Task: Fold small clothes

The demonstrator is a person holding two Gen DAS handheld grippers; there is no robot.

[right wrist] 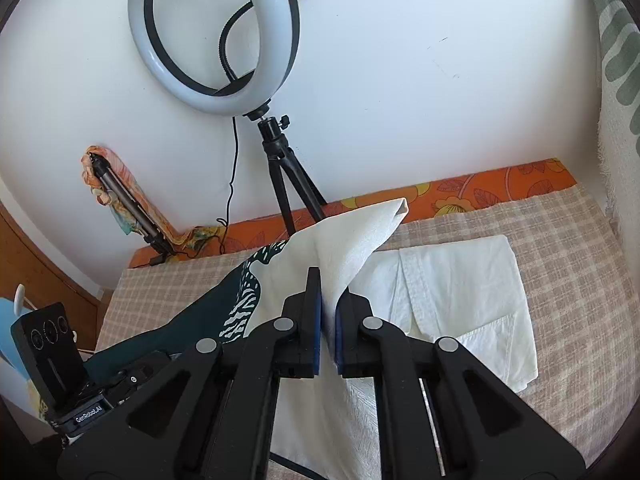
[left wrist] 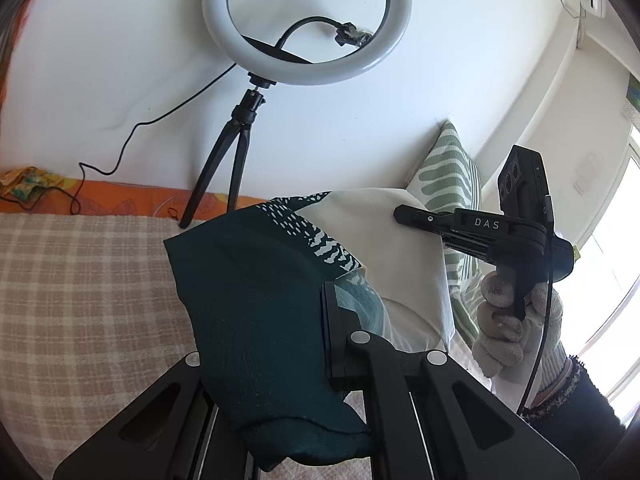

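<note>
Teal-and-cream garment (right wrist: 320,248) lifted — left claw (left wrist: 280,320) and right claw (right wrist: 328,320) both clamped on it.

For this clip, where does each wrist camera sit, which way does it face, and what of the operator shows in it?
Left wrist: on the left gripper, looking along its fingers toward the wall and ring light; teal cloth end pinched; the gloved right hand and right gripper show.
Right wrist: on the right gripper, facing the same wall over the checked bed cover; cream cloth end pinched; folded white garment beyond; left gripper's body at lower left.
Shared: ring light, teal-and-cream cloth, bed cover.
</note>
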